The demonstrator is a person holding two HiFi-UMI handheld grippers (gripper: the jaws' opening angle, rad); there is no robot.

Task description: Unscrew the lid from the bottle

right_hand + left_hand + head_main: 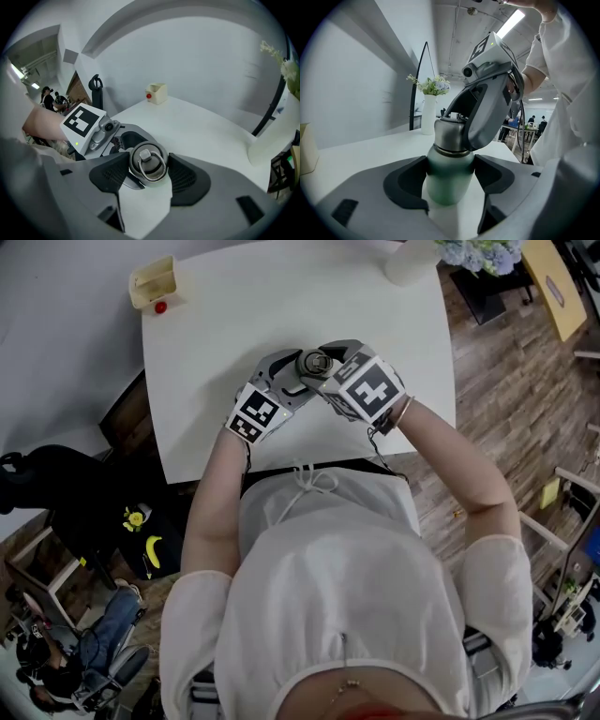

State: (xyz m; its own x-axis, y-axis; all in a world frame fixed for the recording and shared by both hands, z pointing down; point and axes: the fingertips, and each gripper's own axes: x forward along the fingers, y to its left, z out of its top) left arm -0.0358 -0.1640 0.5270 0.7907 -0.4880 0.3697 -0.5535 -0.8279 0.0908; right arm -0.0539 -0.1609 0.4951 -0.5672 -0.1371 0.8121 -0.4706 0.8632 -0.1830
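A green metal bottle (pixel 449 180) stands upright on the white table (pixel 281 306), near its front edge. My left gripper (pixel 450 176) is shut on the bottle's body, one pad against each side. The steel lid (pixel 147 161) with its ring handle sits between the pads of my right gripper (pixel 148 169), which comes down on it from above and is shut on it. In the head view both grippers meet over the lid (pixel 314 363), left gripper (pixel 281 382) and right gripper (pixel 330 369) close together. The bottle's body is hidden there.
A white vase with flowers (pixel 408 261) stands at the table's far right corner. A small cream box with a red knob (pixel 155 282) sits at the far left corner. Beyond the table's right edge is wooden floor (pixel 506 362).
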